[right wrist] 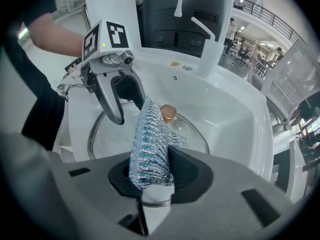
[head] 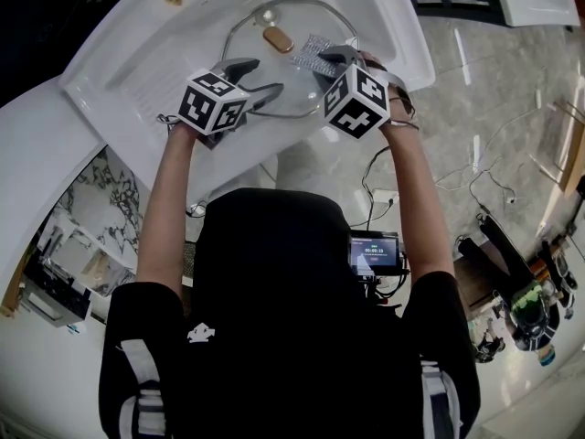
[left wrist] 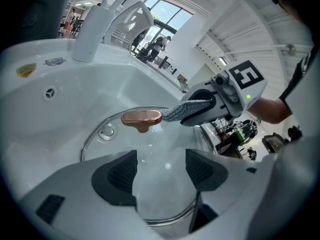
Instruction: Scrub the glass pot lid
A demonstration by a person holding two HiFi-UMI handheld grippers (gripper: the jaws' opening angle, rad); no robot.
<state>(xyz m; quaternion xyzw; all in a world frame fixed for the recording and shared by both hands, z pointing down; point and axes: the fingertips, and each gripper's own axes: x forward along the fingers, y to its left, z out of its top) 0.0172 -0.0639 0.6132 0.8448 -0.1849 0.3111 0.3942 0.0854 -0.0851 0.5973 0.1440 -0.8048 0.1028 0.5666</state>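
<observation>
The glass pot lid lies flat in the white sink, its copper handle on top. My left gripper is open over the lid's near rim; in the left gripper view the lid shows between the spread pads, and the gripper holds nothing. My right gripper is shut on a silvery scrub cloth. That cloth stands up between its jaws, close to the handle. The left gripper shows beyond it.
A white faucet rises at the sink's back, with an overflow hole below it. The lid has a small steam vent. A marble floor with cables lies right of the sink. A small screen hangs at the person's waist.
</observation>
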